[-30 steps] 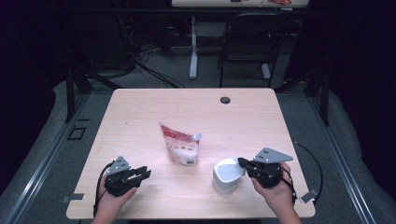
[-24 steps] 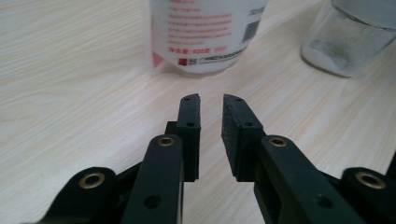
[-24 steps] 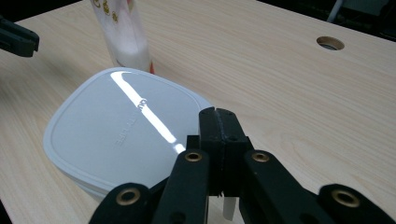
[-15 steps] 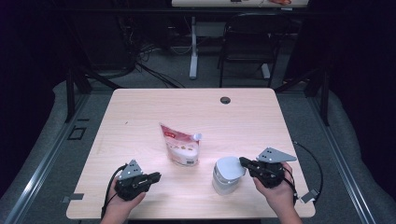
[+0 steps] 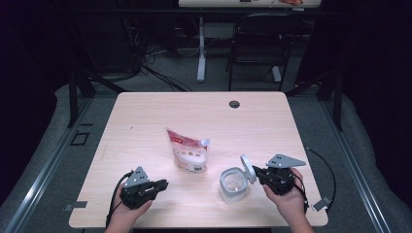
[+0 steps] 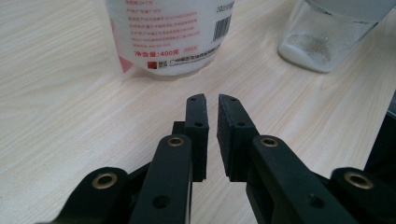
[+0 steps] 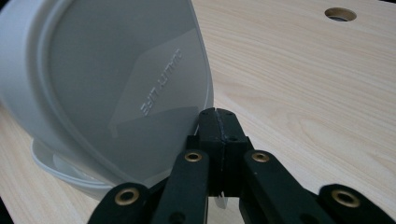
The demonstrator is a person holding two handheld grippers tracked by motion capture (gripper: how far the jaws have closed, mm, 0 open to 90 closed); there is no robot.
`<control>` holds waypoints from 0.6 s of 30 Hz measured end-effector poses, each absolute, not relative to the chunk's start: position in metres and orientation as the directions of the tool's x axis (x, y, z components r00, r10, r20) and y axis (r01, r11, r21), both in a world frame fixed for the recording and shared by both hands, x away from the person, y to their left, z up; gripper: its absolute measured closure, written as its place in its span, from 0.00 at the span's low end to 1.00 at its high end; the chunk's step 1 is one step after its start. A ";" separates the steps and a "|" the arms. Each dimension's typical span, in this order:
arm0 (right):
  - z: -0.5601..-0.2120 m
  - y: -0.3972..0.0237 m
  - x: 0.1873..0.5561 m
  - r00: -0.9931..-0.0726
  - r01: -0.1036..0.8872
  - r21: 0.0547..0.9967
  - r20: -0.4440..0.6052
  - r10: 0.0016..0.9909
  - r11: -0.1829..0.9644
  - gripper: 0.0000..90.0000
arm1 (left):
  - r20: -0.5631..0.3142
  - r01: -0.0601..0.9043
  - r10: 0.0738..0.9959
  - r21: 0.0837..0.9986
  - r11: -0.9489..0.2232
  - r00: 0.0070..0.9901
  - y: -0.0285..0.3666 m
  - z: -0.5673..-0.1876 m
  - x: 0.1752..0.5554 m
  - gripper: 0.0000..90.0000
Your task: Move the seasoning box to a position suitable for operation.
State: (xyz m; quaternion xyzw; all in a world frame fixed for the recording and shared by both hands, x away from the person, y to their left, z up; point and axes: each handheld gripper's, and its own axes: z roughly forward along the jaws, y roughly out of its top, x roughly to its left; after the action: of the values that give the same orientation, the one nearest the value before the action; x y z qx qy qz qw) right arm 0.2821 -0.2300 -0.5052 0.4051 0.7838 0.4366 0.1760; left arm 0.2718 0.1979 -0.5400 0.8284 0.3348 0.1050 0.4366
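Note:
A white pouch (image 5: 187,151) with red print stands mid-table and appears close ahead in the left gripper view (image 6: 168,32). To its right stands a clear jar (image 5: 232,187) with some white powder at the bottom (image 6: 327,37). Its translucent lid (image 5: 248,167) is tipped up on edge at the jar's right rim. My right gripper (image 5: 256,174) is shut on the lid's edge (image 7: 116,93), jaws pressed together (image 7: 218,114). My left gripper (image 5: 165,184) lies low on the table left of the pouch. Its jaws (image 6: 212,100) have just been opening and stand a narrow gap apart, nothing between them.
The wooden table (image 5: 145,121) has a round cable hole (image 5: 234,104) near its far edge. Beyond the table stand a dark chair (image 5: 257,48) and a desk leg on a dark floor. Cables trail from both grippers off the near edge.
The jar's lid, flat on the jar before, now stands tipped up in the right gripper. The left hand has shifted a little right, toward the pouch.

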 end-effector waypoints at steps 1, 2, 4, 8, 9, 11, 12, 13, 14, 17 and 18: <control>-0.505 -0.231 0.282 -0.613 0.486 0.824 0.082 0.786 0.293 1.00 | -0.118 0.464 0.648 0.793 -0.394 0.752 0.198 -0.540 0.272 0.92; -0.505 -0.231 0.282 -0.613 0.486 0.824 0.082 0.786 0.293 1.00 | -0.115 0.464 0.650 0.793 -0.396 0.751 0.199 -0.540 0.272 0.92; -0.506 -0.232 0.283 -0.612 0.494 0.822 0.096 0.785 0.284 1.00 | -0.118 0.467 0.652 0.793 -0.392 0.749 0.199 -0.540 0.272 0.92; -0.508 -0.234 0.284 -0.612 0.501 0.823 0.118 0.782 0.268 1.00 | -0.114 0.464 0.650 0.791 -0.398 0.751 0.200 -0.540 0.273 0.92; -0.508 -0.235 0.284 -0.612 0.502 0.821 0.115 0.783 0.272 1.00 | -0.114 0.464 0.650 0.791 -0.398 0.751 0.200 -0.540 0.273 0.91; -0.508 -0.235 0.284 -0.609 0.508 0.816 0.116 0.785 0.275 1.00 | -0.114 0.468 0.656 0.791 -0.395 0.746 0.201 -0.541 0.273 0.91; -0.508 -0.235 0.284 -0.609 0.508 0.816 0.116 0.785 0.275 1.00 | -0.114 0.468 0.656 0.791 -0.395 0.746 0.201 -0.541 0.273 0.91; -0.509 -0.236 0.285 -0.609 0.510 0.818 0.125 0.783 0.267 1.00 | -0.111 0.469 0.661 0.791 -0.393 0.742 0.202 -0.542 0.274 0.91; -0.509 -0.236 0.285 -0.609 0.510 0.818 0.125 0.783 0.267 1.00 | -0.111 0.469 0.661 0.791 -0.393 0.742 0.202 -0.542 0.274 0.91; -0.510 -0.239 0.285 -0.605 0.511 0.818 0.126 0.786 0.263 0.98 | -0.118 0.475 0.667 0.791 -0.384 0.735 0.206 -0.542 0.275 0.91; -0.510 -0.239 0.285 -0.605 0.511 0.818 0.126 0.786 0.263 0.98 | -0.118 0.475 0.667 0.791 -0.384 0.735 0.206 -0.542 0.275 0.91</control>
State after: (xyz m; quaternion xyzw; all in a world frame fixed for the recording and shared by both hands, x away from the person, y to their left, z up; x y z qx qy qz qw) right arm 0.2847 -0.2386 -0.5103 0.4164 0.7792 0.4419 0.1555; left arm 0.2752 0.2057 -0.5418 0.8246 0.3464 0.1107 0.4334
